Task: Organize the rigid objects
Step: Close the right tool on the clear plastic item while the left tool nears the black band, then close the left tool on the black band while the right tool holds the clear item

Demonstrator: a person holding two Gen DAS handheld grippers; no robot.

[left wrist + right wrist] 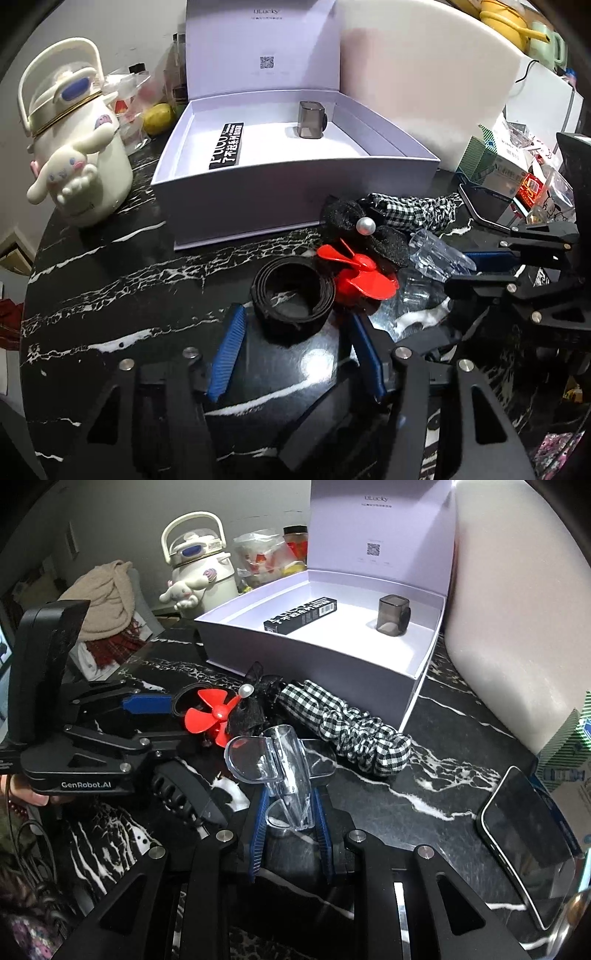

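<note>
An open white box (295,192) (314,653) holds a black carton (225,146) (301,615) and a grey translucent cap (310,119) (392,617). In front lie a black strap coil (293,295), a red propeller (360,275) (210,716), a black bow with a pearl (365,226) (245,691) and a checked scrunchie (351,723) (410,210). My left gripper (295,332) is open around the coil's near side. My right gripper (290,814) is shut on a clear plastic clip (277,764), which also shows in the left wrist view (436,254).
A white Cinnamoroll kettle (74,147) (199,576) stands left of the box. A phone (532,845) lies at the right, beside cartons (495,162). A white board (517,620) leans behind the box. A lemon (159,118) and bags sit at the back.
</note>
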